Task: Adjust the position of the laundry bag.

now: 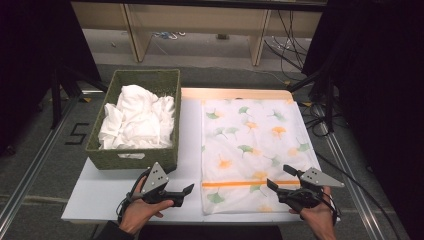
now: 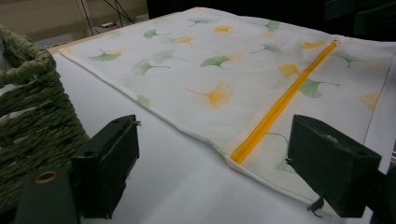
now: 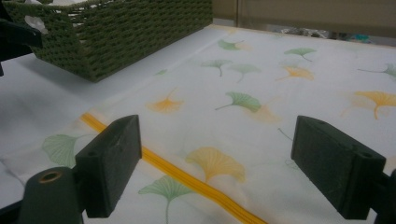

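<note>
While both grippers [image 1: 182,196] [image 1: 279,178] gape empty, bare table [image 1: 190,145] separates basket [image 1: 132,152] from bag [image 1: 250,150].

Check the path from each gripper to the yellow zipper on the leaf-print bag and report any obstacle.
Nothing visible blocks either. The left gripper has bare table between it and the zipper. The right gripper hovers open over the bag. The basket sits off to the side.

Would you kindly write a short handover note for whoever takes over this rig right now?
Left gripper: open, empty, hovering between the green woven basket and the bag.
Right gripper: open, empty, over the bag's near right corner.
White ginkgo-leaf print laundry bag: flat on the white table, orange zipper looks closed.
Crumpled white cloth: in the basket.
Done: nothing visible. Left: everything, probably opening the zipper first.
</note>
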Tool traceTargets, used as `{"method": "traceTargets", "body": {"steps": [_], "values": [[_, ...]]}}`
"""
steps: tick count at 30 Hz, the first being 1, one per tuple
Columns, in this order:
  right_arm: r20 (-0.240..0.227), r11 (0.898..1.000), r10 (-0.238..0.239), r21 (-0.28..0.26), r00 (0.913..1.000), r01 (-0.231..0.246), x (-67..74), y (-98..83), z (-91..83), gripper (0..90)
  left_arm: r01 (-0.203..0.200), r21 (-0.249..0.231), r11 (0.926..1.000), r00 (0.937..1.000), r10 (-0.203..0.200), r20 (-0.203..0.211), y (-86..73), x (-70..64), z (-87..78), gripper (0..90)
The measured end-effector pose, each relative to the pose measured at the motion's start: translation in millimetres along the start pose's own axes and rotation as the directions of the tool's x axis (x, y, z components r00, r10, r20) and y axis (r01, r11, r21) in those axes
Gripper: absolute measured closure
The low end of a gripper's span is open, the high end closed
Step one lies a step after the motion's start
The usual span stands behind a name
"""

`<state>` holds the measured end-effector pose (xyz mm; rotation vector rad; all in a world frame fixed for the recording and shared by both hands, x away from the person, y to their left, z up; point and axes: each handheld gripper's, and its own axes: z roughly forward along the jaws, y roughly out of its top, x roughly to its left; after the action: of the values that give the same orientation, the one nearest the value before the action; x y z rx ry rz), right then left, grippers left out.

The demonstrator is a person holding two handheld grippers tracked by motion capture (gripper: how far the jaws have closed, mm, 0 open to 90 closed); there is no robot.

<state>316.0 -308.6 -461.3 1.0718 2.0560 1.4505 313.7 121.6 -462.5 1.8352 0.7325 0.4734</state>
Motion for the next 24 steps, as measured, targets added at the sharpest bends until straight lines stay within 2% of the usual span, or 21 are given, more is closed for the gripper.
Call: {"method": "traceTargets", "body": {"steps": [1, 5, 6, 7, 8, 9, 10, 12, 13, 14, 17, 18, 19, 20, 21, 22, 23, 24], "values": [[0.002, 1.000, 0.003, -0.016, 1.0000, -0.003, 0.1, -0.6, 1.2, 17.4, -0.007, 0.002, 1.0000, 1.0000, 0.007, 0.006, 0.1, 0.1, 0.3, 16.2], [0.005, 1.000, -0.018, 0.004, 0.9998, 0.018, -1.6, -0.1, 0.9, 17.6, -0.007, 0.007, 0.9999, 0.9999, 0.007, 0.008, -0.2, -0.9, 0.8, 16.2], [0.005, 1.000, 0.004, 0.004, 1.0000, -0.004, 0.0, -0.5, 0.6, 17.7, -0.004, 0.007, 1.0000, 0.9999, 0.004, 0.010, -0.4, -1.2, 1.1, 16.2], [-0.003, 1.000, -0.005, 0.011, 1.0000, 0.005, -0.8, 0.0, 1.0, 17.8, -0.001, 0.009, 1.0000, 1.0000, 0.001, 0.008, -0.5, -1.5, 1.2, 16.2], [0.010, 1.000, -0.016, 0.008, 0.9998, 0.016, -1.3, 0.3, 0.4, 17.9, 0.000, 0.008, 1.0000, 0.9999, 0.000, 0.012, -0.7, -1.3, 1.8, 16.2], [-0.012, 1.000, 0.013, 0.011, 0.9998, -0.013, -0.1, 0.1, 1.3, 18.1, 0.000, 0.008, 1.0000, 0.9999, 0.000, 0.012, -0.7, -1.3, 1.8, 16.2], [0.006, 1.000, -0.015, 0.003, 0.9999, 0.015, -1.9, -0.2, 0.8, 18.4, -0.019, 0.020, 0.9996, 0.9998, 0.019, 0.010, -0.2, -1.2, 3.0, 16.2], [0.005, 1.000, -0.010, -0.008, 0.9999, 0.010, -1.7, -0.7, 1.6, 18.6, -0.016, 0.023, 0.9996, 0.9996, 0.016, 0.023, -0.4, -2.1, 5.8, 16.3], [0.010, 1.000, -0.018, -0.014, 0.9998, 0.019, -2.6, -0.8, 2.1, 19.1, -0.037, 0.036, 0.9987, 0.9987, 0.035, 0.037, 0.3, -2.6, 8.0, 16.3], [0.004, 1.000, -0.003, -0.007, 1.0000, 0.003, -2.6, -0.6, 2.4, 20.1, -0.040, 0.043, 0.9983, 0.9984, 0.038, 0.042, 0.5, -3.0, 8.6, 16.7], [0.021, 1.000, -0.022, 0.004, 0.9995, 0.022, -6.2, 0.5, -0.3, 21.2, -0.045, 0.062, 0.9971, 0.9966, 0.041, 0.072, 0.4, -5.0, 15.0, 16.8], [0.025, 1.000, 0.003, 0.005, 0.9997, -0.003, -6.2, 0.8, -1.4, 21.4, -0.054, 0.072, 0.9960, 0.9961, 0.048, 0.074, 0.9, -5.2, 16.3, 16.9], [0.014, 1.000, 0.000, 0.002, 0.9999, 0.000, -9.1, 1.2, -1.2, 21.8, -0.044, 0.071, 0.9965, 0.9962, 0.039, 0.078, 0.7, -6.4, 18.7, 16.9], [0.045, 1.000, -0.014, 0.000, 0.9989, 0.014, -11.6, 1.4, -3.0, 22.0, -0.046, 0.079, 0.9958, 0.9956, 0.039, 0.085, 0.6, -7.0, 21.1, 16.9], [0.050, 1.000, 0.013, -0.001, 0.9987, -0.013, -12.1, 1.1, -4.2, 22.0, -0.046, 0.085, 0.9953, 0.9947, 0.038, 0.095, 0.3, -8.0, 24.2, 16.9], [0.059, 1.000, -0.004, -0.001, 0.9982, 0.004, -16.0, 1.4, -5.5, 22.0, -0.048, 0.094, 0.9944, 0.9945, 0.039, 0.097, -0.2, -9.7, 27.3, 16.9], [0.063, 1.000, 0.002, -0.016, 0.9980, -0.001, -18.3, 1.0, -5.9, 22.1, -0.048, 0.094, 0.9944, 0.9945, 0.039, 0.097, -0.2, -9.7, 27.3, 17.1], [0.061, 1.000, 0.031, 0.004, 0.9977, -0.031, -19.6, 1.2, -7.9, 22.1, -0.064, 0.116, 0.9913, 0.9919, 0.050, 0.117, -1.2, -12.0, 34.3, 17.2]]}}
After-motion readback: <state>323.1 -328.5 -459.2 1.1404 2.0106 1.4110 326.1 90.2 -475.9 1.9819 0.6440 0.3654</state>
